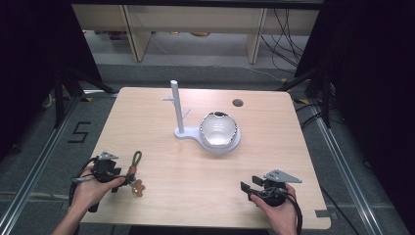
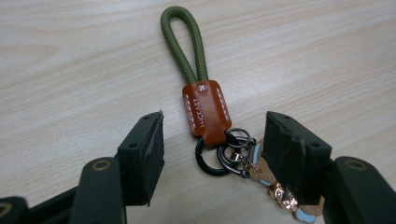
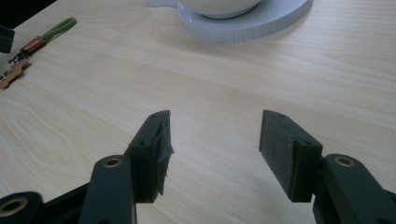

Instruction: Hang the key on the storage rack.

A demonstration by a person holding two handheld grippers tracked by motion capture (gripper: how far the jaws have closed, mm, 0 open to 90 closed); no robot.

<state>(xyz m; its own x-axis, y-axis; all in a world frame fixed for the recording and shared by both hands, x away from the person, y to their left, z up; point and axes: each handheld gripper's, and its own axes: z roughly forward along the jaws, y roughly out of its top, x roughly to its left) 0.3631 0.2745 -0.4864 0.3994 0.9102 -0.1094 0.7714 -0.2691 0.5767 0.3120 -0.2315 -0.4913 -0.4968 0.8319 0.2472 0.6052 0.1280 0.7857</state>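
A keychain (image 1: 135,172) lies flat at the table's front left: an olive cord loop (image 2: 184,42), a brown leather tab (image 2: 207,109), dark metal rings (image 2: 224,156) and a small charm (image 2: 280,196). My left gripper (image 1: 123,179) is open and low over it. In the left gripper view the left gripper (image 2: 215,129) has the tab's lower end and the rings between its jaws, and neither pad touches them. The right-hand jaw hides part of the charm. My right gripper (image 1: 248,190) stands open near the front right, with nothing between the jaws of the right gripper (image 3: 215,128).
A white stand (image 1: 179,105) with an upright post rises at the table's middle. A white bowl (image 1: 219,128) sits on the stand's round base (image 3: 280,21). A small dark hole (image 1: 238,103) marks the far side of the wooden table (image 1: 195,181).
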